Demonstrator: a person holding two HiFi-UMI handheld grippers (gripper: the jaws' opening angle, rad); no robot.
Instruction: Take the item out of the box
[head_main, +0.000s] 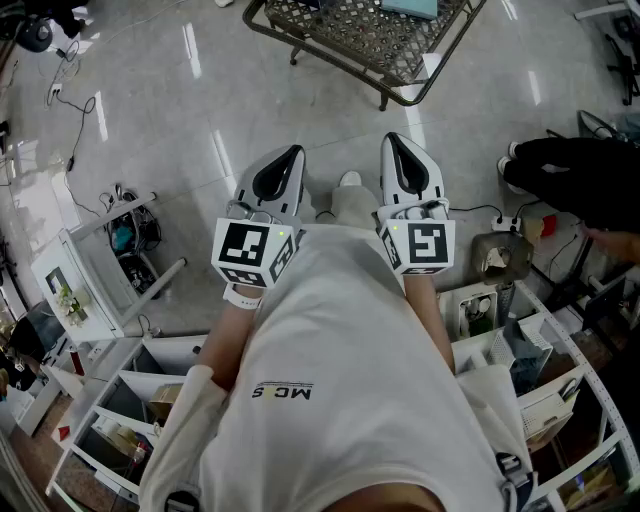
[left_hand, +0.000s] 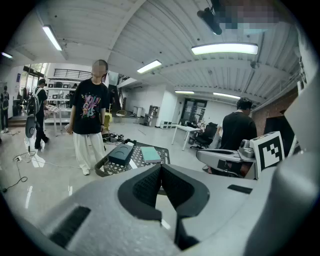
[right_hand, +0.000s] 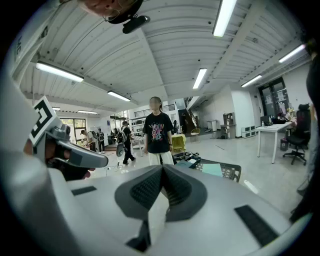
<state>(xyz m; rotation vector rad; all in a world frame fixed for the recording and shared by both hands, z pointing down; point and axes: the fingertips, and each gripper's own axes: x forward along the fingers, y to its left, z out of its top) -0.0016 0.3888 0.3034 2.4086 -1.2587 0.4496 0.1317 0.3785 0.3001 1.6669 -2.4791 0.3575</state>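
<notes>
Both grippers are held close to my chest and point forward, far from the table. My left gripper (head_main: 295, 152) (left_hand: 161, 166) is shut with nothing between its dark pads. Beside it, my right gripper (head_main: 392, 138) (right_hand: 162, 168) is shut and empty too. Ahead stands a low metal mesh table (head_main: 345, 35) (left_hand: 111, 168) (right_hand: 250, 175). On it lie a dark box (left_hand: 121, 153) and a flat teal item (left_hand: 150, 153) (head_main: 410, 8) (right_hand: 213, 170). In the head view the dark box is cut off by the top edge.
A person in a black T-shirt (left_hand: 89, 117) (right_hand: 159, 131) stands behind the mesh table. Another person in black (left_hand: 239, 131) (head_main: 575, 175) is at my right. White racks (head_main: 110, 290) (head_main: 520, 360) flank me, and cables (head_main: 70, 120) lie on the glossy floor.
</notes>
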